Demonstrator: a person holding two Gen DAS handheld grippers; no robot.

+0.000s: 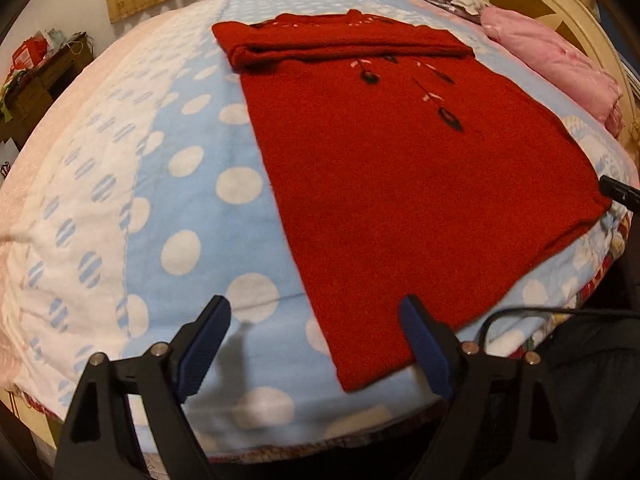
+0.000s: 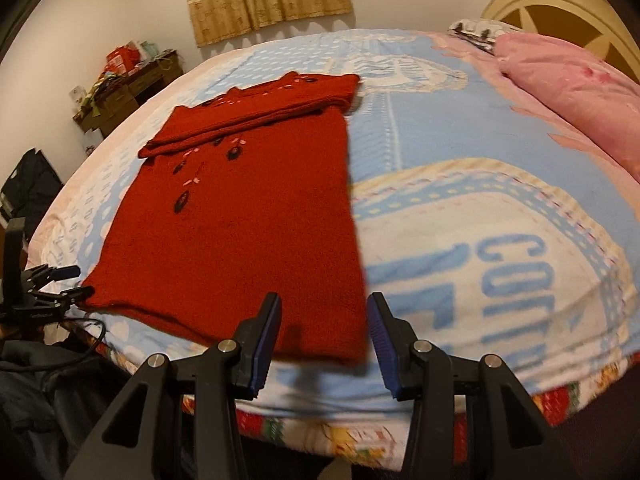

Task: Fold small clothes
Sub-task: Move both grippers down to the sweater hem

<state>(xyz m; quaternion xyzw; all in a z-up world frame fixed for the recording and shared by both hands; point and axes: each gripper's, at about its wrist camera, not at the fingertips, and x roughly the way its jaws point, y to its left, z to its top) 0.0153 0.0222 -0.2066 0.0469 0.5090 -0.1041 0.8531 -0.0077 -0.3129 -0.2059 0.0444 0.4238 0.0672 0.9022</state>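
Left wrist: our left gripper [image 1: 316,344] hangs with jaws wide and empty over the near corner of the sweater [image 1: 400,184], soft knit flat on the bed [image 1: 192,208]. Right wrist: our right gripper [image 2: 322,334], jaws apart and empty, straddles the other hem corner; open bedding lies right.

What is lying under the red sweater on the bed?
The red sweater lies flat on a blue blanket with white dots, visible all around it. What is directly beneath the sweater is covered.
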